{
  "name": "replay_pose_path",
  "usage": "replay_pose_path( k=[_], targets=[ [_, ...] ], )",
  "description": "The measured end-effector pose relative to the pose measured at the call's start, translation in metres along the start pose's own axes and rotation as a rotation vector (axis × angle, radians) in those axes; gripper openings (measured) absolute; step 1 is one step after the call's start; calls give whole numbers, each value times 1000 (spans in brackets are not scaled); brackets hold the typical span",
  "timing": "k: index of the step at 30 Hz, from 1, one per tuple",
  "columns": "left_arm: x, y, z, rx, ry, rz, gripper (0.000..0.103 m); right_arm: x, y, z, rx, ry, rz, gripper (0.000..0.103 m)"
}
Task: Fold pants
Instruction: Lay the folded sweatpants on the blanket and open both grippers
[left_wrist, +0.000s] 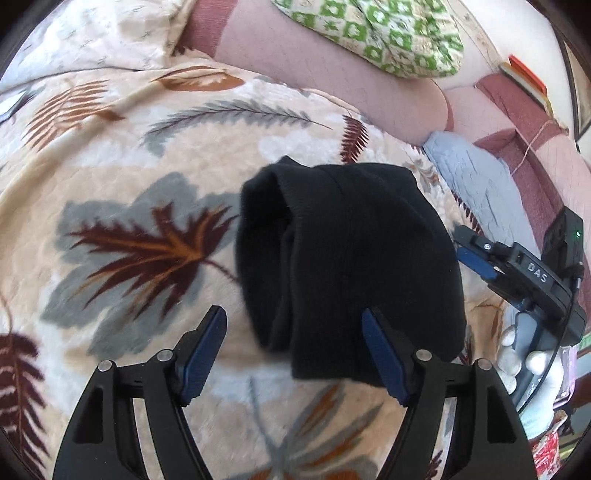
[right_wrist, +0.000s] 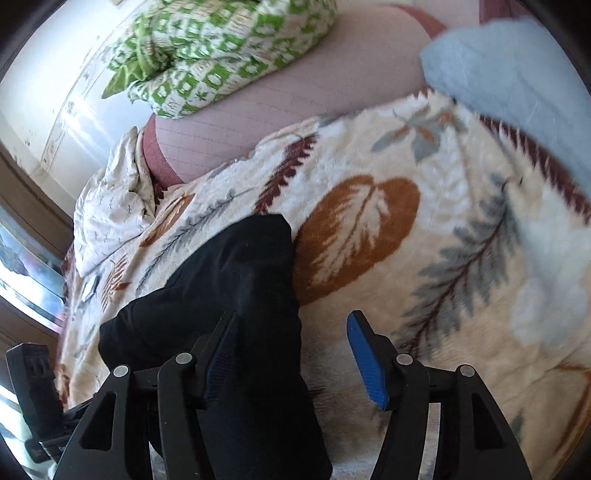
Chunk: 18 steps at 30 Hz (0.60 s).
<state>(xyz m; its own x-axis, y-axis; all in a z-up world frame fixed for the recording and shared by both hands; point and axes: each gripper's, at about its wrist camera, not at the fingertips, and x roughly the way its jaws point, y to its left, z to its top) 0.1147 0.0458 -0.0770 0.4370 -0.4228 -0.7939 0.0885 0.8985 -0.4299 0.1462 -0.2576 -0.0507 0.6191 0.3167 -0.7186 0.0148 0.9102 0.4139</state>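
Observation:
The black pants (left_wrist: 351, 258) lie folded into a thick bundle on a cream blanket with leaf prints (left_wrist: 129, 177). My left gripper (left_wrist: 293, 350) stands open over the bundle's near edge. Its right finger (left_wrist: 380, 354) overlaps the cloth and its left finger is over bare blanket, with no pad pressing. The right gripper (left_wrist: 476, 258) shows at the bundle's right side, held by a gloved hand (left_wrist: 517, 354). In the right wrist view the pants (right_wrist: 229, 280) run under the left finger (right_wrist: 221, 350) of my open right gripper (right_wrist: 291, 343), whose other finger is clear of the cloth.
A green-and-white patterned pillow (left_wrist: 376, 33) rests on the pink mattress (left_wrist: 332, 81) beyond the blanket. A light blue cloth (left_wrist: 476, 181) lies at the right, a white quilt (right_wrist: 110, 214) at the left. Books (left_wrist: 524, 77) stand far right.

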Motion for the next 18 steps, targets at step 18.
replay_pose_path(
  k=[18],
  targets=[
    [-35, -20, -23, -10, -119, -22, 75, 12, 105, 6, -214, 85, 116, 65]
  ],
)
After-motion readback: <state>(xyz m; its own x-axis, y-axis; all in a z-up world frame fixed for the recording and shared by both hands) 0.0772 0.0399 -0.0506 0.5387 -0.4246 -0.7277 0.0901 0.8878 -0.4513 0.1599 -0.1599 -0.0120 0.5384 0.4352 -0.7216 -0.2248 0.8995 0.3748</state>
